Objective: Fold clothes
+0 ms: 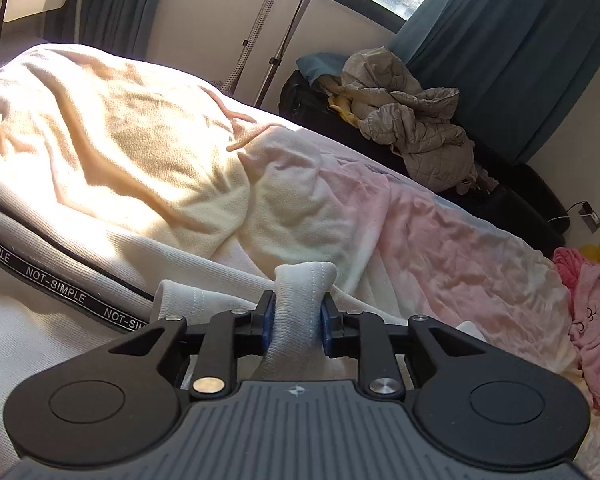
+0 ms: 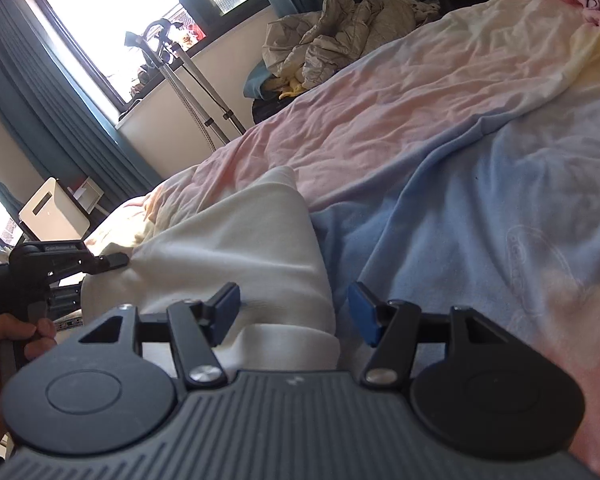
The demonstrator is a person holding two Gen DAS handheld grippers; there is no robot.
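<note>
A white ribbed garment (image 1: 100, 248) with a black "NOT-SIMPLE" tape (image 1: 56, 285) lies on the bed. My left gripper (image 1: 299, 320) is shut on its ribbed cuff (image 1: 305, 280), which bulges out past the blue pads. In the right wrist view the same white garment (image 2: 236, 240) runs toward me. Its folded sleeve end (image 2: 300, 340) lies between the fingers of my right gripper (image 2: 296, 312). That gripper is open, and both blue pads stand off the cloth. The left gripper (image 2: 116, 260) shows at the far left, held by a hand (image 2: 12, 340).
The bed has a crumpled pastel sheet (image 2: 480, 220) and a cream blanket (image 1: 120, 128). Pink clothes (image 1: 592, 320) are piled at the right edge. A grey quilted jacket (image 1: 412, 120) lies on a dark sofa beyond the bed. A metal stand (image 1: 276, 40) is by the window.
</note>
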